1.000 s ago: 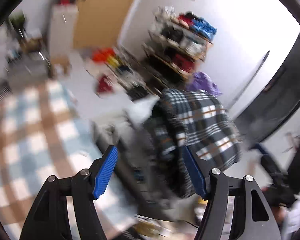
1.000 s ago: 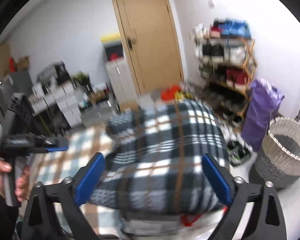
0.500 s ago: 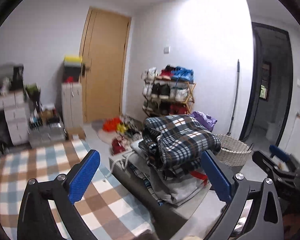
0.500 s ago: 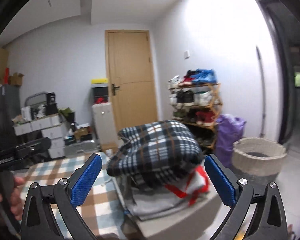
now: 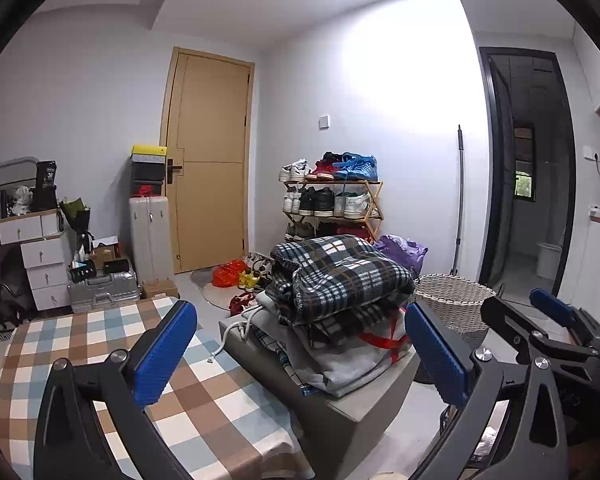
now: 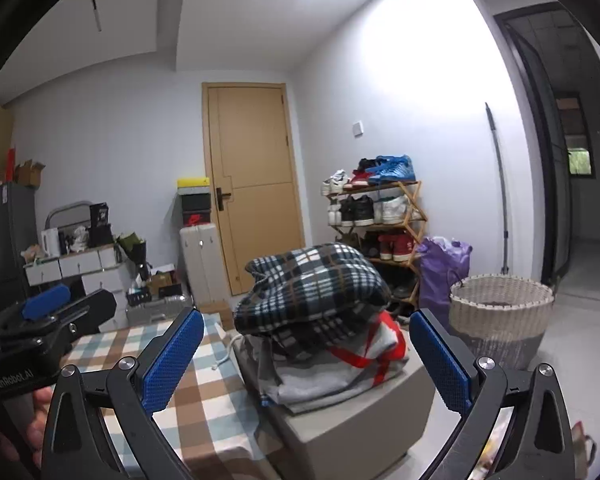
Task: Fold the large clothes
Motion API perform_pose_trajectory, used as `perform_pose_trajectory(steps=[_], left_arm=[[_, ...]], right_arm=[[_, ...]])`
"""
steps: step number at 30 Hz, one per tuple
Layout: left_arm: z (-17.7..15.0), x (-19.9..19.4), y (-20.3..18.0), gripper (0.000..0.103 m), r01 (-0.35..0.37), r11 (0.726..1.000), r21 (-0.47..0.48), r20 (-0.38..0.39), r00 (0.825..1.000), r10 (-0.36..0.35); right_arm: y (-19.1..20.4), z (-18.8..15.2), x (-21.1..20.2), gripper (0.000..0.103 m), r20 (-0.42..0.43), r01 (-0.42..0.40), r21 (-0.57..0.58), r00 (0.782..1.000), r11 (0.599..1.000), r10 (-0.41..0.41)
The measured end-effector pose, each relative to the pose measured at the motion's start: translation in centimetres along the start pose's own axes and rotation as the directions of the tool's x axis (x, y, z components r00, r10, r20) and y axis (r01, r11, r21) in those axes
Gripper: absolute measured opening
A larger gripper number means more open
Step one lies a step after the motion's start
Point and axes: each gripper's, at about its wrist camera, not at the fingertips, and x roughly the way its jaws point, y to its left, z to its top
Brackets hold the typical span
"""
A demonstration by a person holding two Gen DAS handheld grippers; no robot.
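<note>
- We see the left gripper (image 5: pixel 300 354) with its jaws spread wide; they have just been opening, and nothing sits between them.
- We see the right gripper (image 6: pixel 306 354) likewise gaping, jaws empty.
- The folded plaid garment (image 5: pixel 340 276) lies on top of a pile of folded clothes (image 5: pixel 340 360), which rests on a grey block (image 5: pixel 340 412) beside the checked surface (image 5: pixel 80 344).
- Both grippers sit apart from the pile, pointing toward it.
- A woven basket (image 6: pixel 500 316) stands on the floor just beyond the block; what it contains we cannot make out.
- A shoe rack (image 5: pixel 332 204) stands against the far wall.
</note>
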Motion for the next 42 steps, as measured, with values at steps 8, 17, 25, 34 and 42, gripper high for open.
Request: perform_pose_trajectory(steps=[8, 17, 25, 34, 42], left_arm=[[0.0, 0.1, -0.6, 0.101, -0.012, 1.0, 0.009, 0.003, 1.0, 0.012], [-0.5, -0.5, -1.5, 0.101, -0.015, 1.0, 0.006, 0.004, 1.0, 0.015], [-0.3, -0.8, -0.9, 0.101, 0.028, 0.999, -0.022, -0.005, 1.0, -0.028], [-0.3, -0.9, -1.1, 0.101, 0.026, 0.999, -0.022, -0.008, 1.0, -0.026], [-0.2, -1.0, -0.8, 0.101, -0.002, 0.999, -0.047, -0.005, 1.0, 0.002]], right_arm=[[0.2, -0.1, -0.9, 0.103, 0.024, 0.019, -0.011, 1.0, 1.0, -0.019], [0.0, -0.3, -1.5, 0.103, 0.033, 0.021, 0.002, 0.999, 1.0, -0.021], [-0.1, -0.1, -1.4, 0.103, 0.031, 0.007, 0.009, 0.999, 1.0, -0.008], [-0.4, 0.0, -2.0, 0.103, 0.045, 0.013, 0.03, 0.999, 0.999, -0.014], [-0.5, -0.1, -2.4, 0.103, 0.038, 0.002, 0.036, 0.999, 0.999, -0.003]])
